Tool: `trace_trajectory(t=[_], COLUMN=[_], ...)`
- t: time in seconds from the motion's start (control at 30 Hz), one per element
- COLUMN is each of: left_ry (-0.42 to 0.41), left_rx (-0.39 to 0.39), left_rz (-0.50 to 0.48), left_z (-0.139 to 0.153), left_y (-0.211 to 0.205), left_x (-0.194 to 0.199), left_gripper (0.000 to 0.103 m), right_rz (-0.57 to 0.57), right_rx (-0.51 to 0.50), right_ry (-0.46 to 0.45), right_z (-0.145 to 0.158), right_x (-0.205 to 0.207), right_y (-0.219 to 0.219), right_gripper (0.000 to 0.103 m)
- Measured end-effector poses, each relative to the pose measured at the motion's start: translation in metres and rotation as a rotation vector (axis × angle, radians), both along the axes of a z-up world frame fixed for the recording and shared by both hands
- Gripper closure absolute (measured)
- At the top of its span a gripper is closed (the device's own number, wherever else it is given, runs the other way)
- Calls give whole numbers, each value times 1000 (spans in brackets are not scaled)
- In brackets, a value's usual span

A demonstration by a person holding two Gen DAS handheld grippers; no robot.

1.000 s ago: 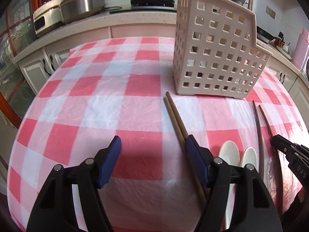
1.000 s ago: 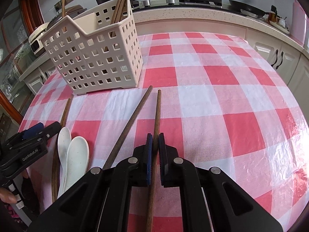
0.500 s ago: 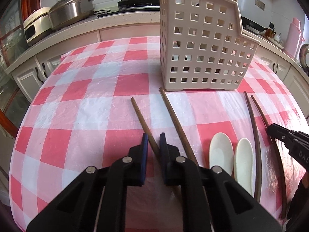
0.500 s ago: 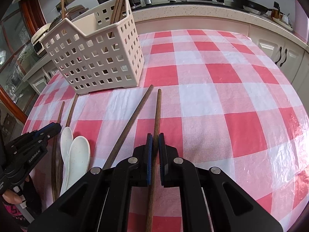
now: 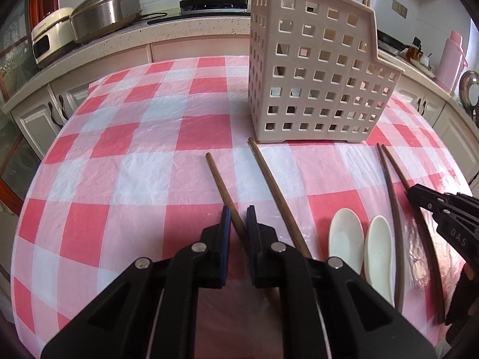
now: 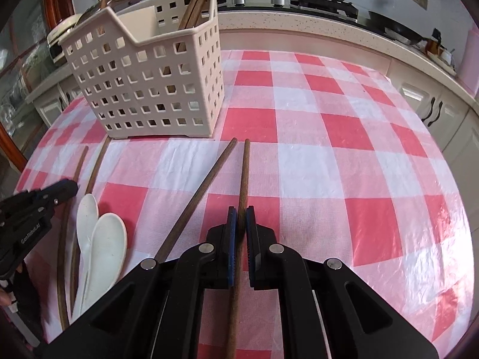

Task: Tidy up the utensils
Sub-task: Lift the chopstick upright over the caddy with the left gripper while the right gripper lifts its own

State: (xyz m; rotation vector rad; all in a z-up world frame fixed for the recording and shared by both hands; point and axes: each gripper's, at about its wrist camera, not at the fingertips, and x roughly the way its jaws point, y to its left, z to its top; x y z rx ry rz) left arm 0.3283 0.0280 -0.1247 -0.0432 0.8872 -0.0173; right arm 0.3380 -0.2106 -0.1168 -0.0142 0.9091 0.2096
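My left gripper point(image 5: 238, 218) is shut on a brown chopstick point(image 5: 220, 179) that points toward the beige slotted basket point(image 5: 314, 74). Its partner chopstick point(image 5: 275, 185) lies just to the right on the checked cloth. Two white spoons point(image 5: 345, 239) lie side by side further right. My right gripper point(image 6: 241, 218) is shut on another brown chopstick point(image 6: 245, 173), with its partner point(image 6: 203, 185) lying angled to the left. The basket point(image 6: 149, 89) holds several upright chopsticks. Each gripper shows at the edge of the other's view: the right gripper point(image 5: 414, 193) and the left gripper point(image 6: 70, 185).
The round table point(image 5: 134, 164) wears a red and white checked plastic cloth. Behind it runs a counter point(image 5: 194, 27) with a rice cooker point(image 5: 104, 12), pots on a hob and white cabinets point(image 6: 434, 110). A person's fingers point(image 6: 6, 297) show at the lower left.
My left gripper went from wide open to shut on the left chopstick, which now lies apart from its partner. The right gripper has stayed shut on its chopstick.
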Motion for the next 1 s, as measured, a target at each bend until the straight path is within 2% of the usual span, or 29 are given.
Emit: trace_trajectory(t=[0.07, 0.43, 0.8, 1.0], left_ry=[-7, -148, -309, -385], left_rx=[-29, -54, -23, 6], left_rz=[1, 12, 2, 6], left_z=[3, 50, 105, 124], left_y=[5, 14, 8, 5], left_x=[-4, -36, -82, -102], left_gripper=[95, 96, 96, 97], right_rz=[-4, -9, -11, -3], right_rx=[19, 97, 144, 151], right_ry=[-18, -165, -295, -354], right_z=[3, 46, 94, 112], right_x=[-4, -35, -73, -88], right_y=[-2, -14, -24, -24], right_gripper=[97, 97, 97, 97])
